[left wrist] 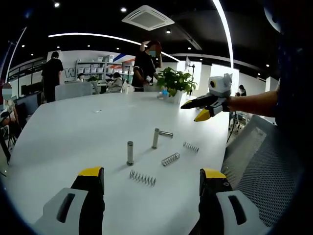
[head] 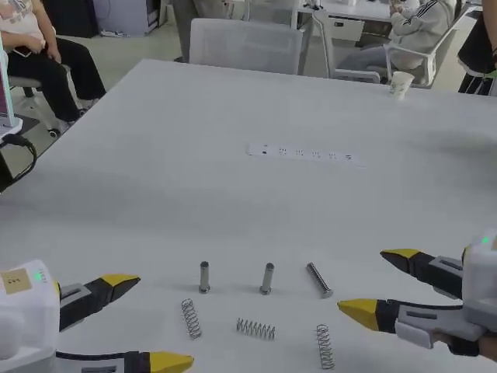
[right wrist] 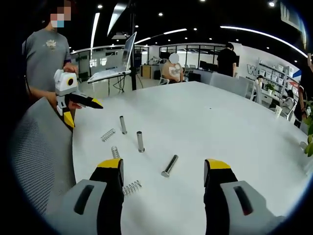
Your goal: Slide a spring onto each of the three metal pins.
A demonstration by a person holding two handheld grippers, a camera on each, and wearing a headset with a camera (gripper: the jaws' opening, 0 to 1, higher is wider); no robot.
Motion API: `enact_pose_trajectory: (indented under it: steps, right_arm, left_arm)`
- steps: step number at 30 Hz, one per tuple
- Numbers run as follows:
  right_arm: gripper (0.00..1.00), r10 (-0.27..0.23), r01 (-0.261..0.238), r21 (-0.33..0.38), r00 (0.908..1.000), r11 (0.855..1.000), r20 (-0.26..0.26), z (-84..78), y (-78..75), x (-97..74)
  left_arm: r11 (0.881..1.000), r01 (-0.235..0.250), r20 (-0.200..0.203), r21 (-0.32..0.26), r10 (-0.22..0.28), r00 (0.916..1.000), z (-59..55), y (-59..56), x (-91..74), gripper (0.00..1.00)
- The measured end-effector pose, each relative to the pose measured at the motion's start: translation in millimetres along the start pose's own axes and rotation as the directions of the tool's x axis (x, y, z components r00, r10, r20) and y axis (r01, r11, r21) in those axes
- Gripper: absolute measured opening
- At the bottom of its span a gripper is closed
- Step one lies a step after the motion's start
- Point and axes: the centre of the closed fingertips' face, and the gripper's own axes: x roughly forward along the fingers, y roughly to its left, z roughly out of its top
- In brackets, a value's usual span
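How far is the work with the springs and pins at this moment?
Done: nothing yet. The left spring, middle spring and right spring lie loose on the table, off the pins. The left pin and middle pin stand bare; the right pin lies on its side. In hand: nothing; the left hand-held gripper and right hand-held gripper are open, empty. Left: all three springs.

Large white table (head: 233, 116), power strip (head: 304, 153) mid-surface, grey mesh chairs (head: 245, 45) beyond; ceiling strip lights (left wrist: 223, 29), potted plant (left wrist: 176, 81).
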Motion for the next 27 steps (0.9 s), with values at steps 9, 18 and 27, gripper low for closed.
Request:
enact_pose_trajectory:
  steps: [9,18,27]
  right_arm:
    - [0.60,-0.024,0.027,0.026,0.9966,0.999,-0.079,4.6,-15.4,31.1]
    - [0.51,-0.045,0.055,0.051,0.9842,0.997,-0.171,-2.7,-24.9,57.7]
    - [0.45,-0.053,0.076,0.081,0.9664,0.994,-0.252,-12.9,-29.7,75.7]
  left_arm:
    - [1.000,-0.010,0.008,-0.002,0.010,0.9999,1.4,1.6,-2.6,0.77]
    - [1.000,-0.014,0.012,-0.005,0.014,0.9998,1.6,2.8,-2.8,0.76]
    - [1.000,-0.017,0.014,-0.010,0.017,0.9998,0.2,5.3,-3.8,0.77]
